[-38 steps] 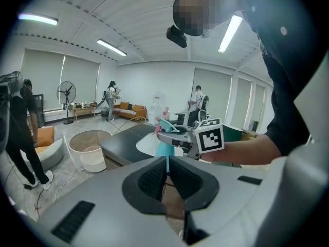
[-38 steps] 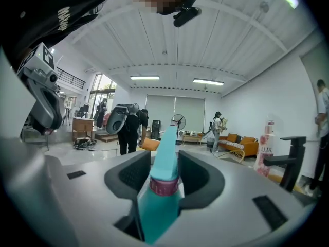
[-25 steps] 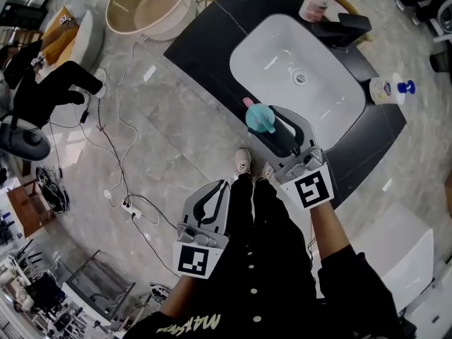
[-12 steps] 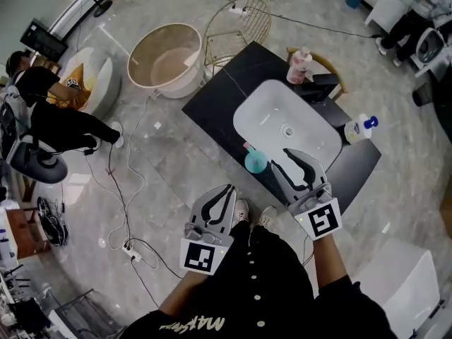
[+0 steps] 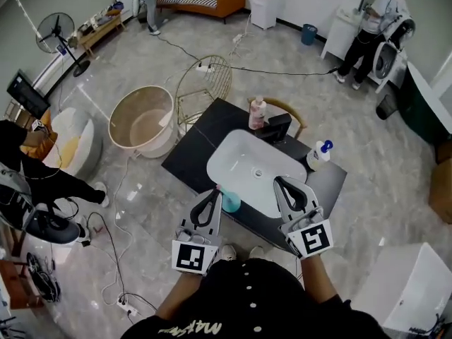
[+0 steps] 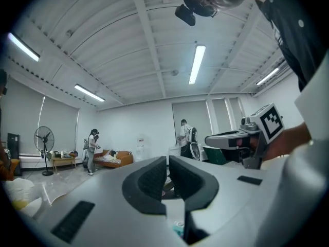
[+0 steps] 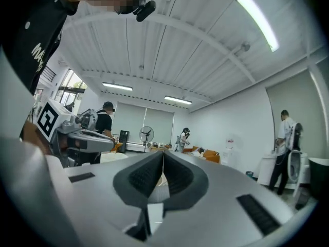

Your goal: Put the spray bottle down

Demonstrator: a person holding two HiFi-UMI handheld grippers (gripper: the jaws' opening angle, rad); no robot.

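Note:
The teal spray bottle (image 5: pixel 230 203) stands upright at the front edge of the black counter (image 5: pixel 192 151), beside the white sink (image 5: pixel 240 169). No gripper holds it. My left gripper (image 5: pixel 213 192) hovers just left of and above it, partly covering its top, with the jaws together and nothing between them. My right gripper (image 5: pixel 282 183) is raised over the sink's front right, well apart from the bottle. Its jaws have just been closing and now meet on nothing. In both gripper views the pads (image 7: pixel 154 175) point level into the room.
On the counter's far side are a pink bottle (image 5: pixel 257 113), a black faucet (image 5: pixel 276 127) and a white bottle with a blue cap (image 5: pixel 318 155). A beige tub (image 5: pixel 141 123) and a wire basket (image 5: pixel 203 83) stand on the floor to the left. People stand around the room.
Both grippers have risen away from the counter. The right gripper has come off the spray bottle and shut empty, and the bottle stays on the counter edge.

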